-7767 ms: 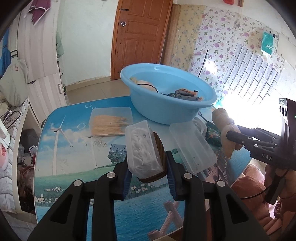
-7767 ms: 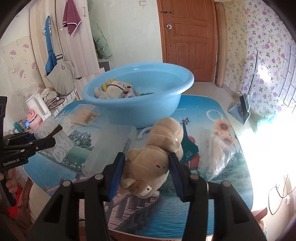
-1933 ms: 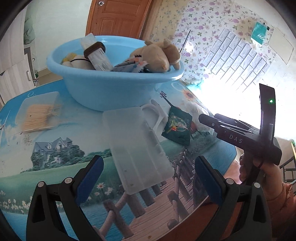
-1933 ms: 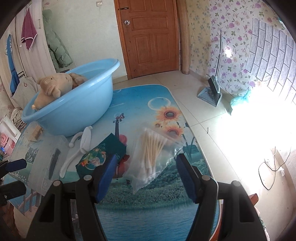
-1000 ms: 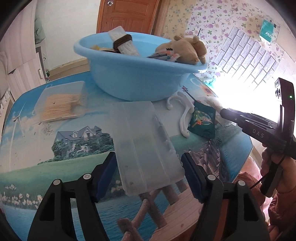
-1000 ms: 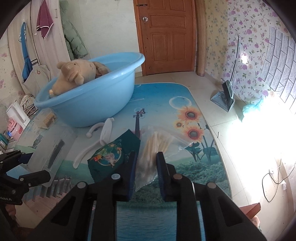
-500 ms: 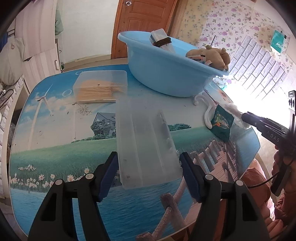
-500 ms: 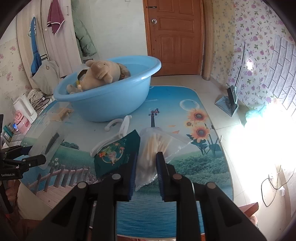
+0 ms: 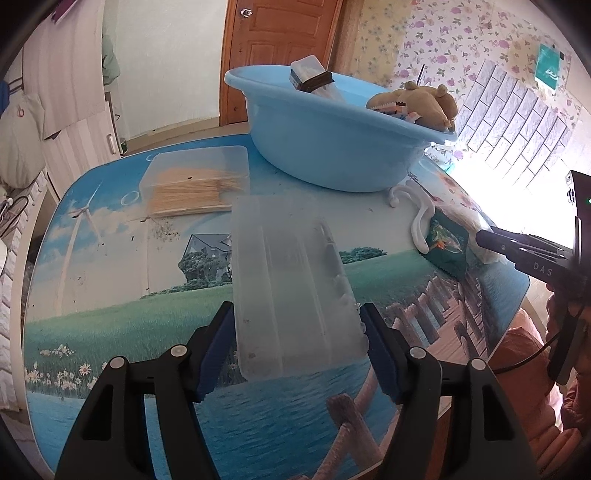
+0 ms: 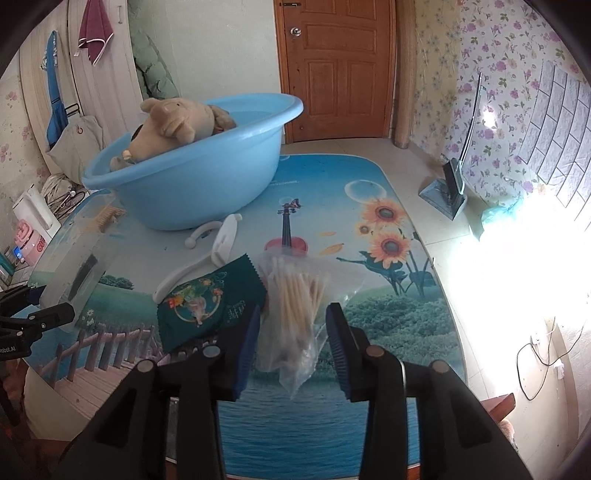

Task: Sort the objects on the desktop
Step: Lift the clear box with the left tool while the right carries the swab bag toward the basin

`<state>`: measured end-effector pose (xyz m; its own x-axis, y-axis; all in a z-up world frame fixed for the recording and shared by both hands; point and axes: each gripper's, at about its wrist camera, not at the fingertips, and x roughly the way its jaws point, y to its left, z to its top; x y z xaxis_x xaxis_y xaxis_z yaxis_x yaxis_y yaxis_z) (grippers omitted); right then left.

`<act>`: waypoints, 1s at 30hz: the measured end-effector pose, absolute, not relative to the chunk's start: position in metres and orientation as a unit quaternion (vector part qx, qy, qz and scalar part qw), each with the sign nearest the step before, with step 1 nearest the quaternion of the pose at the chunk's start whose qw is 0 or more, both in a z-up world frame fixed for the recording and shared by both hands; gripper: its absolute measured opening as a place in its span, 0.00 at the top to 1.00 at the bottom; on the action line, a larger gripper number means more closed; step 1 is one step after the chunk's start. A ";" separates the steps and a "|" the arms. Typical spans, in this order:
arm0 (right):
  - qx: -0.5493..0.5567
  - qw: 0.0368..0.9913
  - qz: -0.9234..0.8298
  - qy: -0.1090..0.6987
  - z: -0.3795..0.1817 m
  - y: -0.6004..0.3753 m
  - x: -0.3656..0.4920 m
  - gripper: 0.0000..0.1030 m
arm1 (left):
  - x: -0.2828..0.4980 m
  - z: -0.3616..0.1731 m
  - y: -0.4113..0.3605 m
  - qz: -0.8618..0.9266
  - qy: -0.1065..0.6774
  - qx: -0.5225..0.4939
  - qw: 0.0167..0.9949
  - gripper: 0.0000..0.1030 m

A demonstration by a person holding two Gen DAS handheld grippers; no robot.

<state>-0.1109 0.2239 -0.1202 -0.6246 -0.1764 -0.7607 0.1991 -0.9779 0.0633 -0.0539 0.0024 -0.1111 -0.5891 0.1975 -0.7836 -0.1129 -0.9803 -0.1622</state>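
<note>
Cotton-swab bag (image 10: 295, 310) fills the right view; clear box (image 9: 291, 284), the left.

You are working in a lived-in home room: floral wallpaper (image 10: 491, 55) covering the walls, a wooden door (image 10: 336, 66) standing shut, towel (image 10: 95, 27) and bag (image 10: 74, 144) hanging nearby

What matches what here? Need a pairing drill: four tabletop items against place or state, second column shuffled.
1 plush toy
2 clear flat case
3 bag of cotton swabs
4 green sachet

A between the left gripper's pads
B in the blue basin
C on the table, left of the swabs
D between the right gripper's just-opened jaws

Pairs: 1-B, 2-A, 3-D, 4-C
</note>
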 end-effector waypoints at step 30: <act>0.383 0.115 -0.916 -0.036 -0.103 0.236 -0.104 0.83 | -0.046 -0.088 -0.005 0.906 -0.050 -0.413 0.075 0.38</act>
<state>-0.1045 0.2364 -0.1025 -0.6798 -0.2383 -0.6936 0.1828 -0.9709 0.1545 -0.0456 -0.0054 -0.0878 -0.6478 0.1764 -0.7411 -0.0946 -0.9839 -0.1515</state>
